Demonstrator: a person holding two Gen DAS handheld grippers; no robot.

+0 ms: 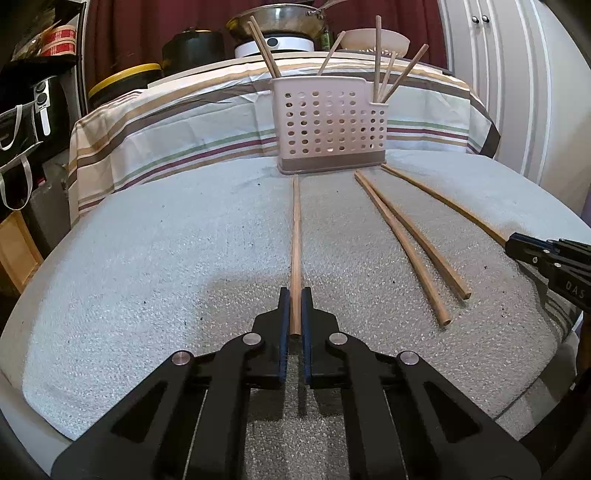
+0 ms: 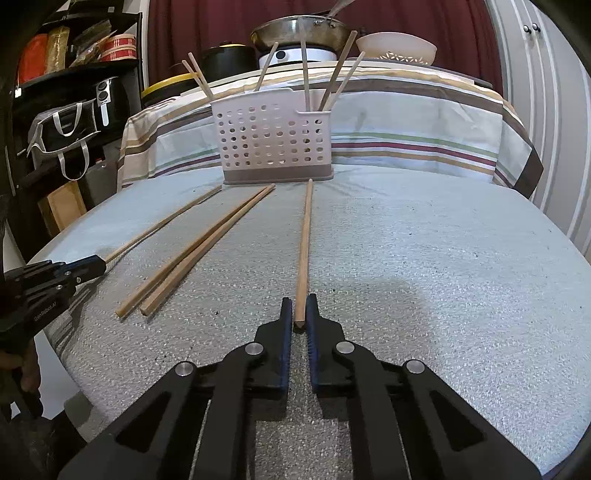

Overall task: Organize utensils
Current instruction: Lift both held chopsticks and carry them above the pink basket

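A pale perforated utensil holder [image 1: 328,125] [image 2: 273,140] stands at the far end of the grey foam mat [image 1: 147,258], with several wooden chopsticks upright in it. My left gripper [image 1: 295,293] is shut on the near end of one chopstick [image 1: 295,229] that lies flat and points at the holder. My right gripper [image 2: 300,300] is shut on the near end of another flat chopstick [image 2: 304,240]. Each gripper also shows at the edge of the other view: the right gripper [image 1: 513,242], the left gripper [image 2: 100,264]. Two loose chopsticks [image 1: 406,243] [image 2: 199,251] lie side by side between them.
A striped cloth [image 1: 184,122] covers the table behind the mat. Beyond it stand a metal pan [image 1: 277,22], a white bowl [image 1: 373,38] and black pots. A dark shelf with bags [image 2: 66,122] is on the left, white cabinet doors [image 1: 498,74] on the right.
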